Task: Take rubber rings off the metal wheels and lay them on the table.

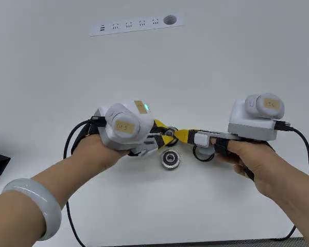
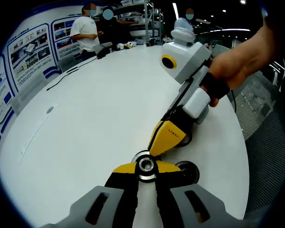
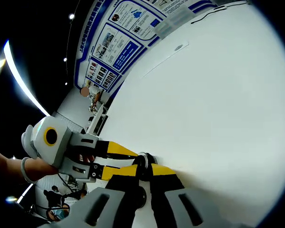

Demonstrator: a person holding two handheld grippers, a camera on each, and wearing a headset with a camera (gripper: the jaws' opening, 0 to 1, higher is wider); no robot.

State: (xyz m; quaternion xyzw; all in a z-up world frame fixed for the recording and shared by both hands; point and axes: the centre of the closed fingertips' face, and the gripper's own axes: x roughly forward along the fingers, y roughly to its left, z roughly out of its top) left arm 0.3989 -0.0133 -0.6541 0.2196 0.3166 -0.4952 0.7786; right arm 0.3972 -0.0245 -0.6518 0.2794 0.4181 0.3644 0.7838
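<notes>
While the left gripper (image 2: 146, 167) and right gripper (image 3: 142, 167) both pinch one metal wheel (image 2: 146, 164), their tan stickers (image 1: 124, 126) carry handwriting (unreadable).

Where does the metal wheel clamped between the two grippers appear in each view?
Head view: metal wheel at centre, between the yellow jaws.
Left gripper view: bottom centre, between the jaws.
Right gripper view: bottom, just left of centre.
Shared landmark: white socket strip.

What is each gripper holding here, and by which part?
The left gripper clamps a metal wheel across its outer edge; the right gripper pinches that wheel's black rubber ring, apparently at its rim.
</notes>
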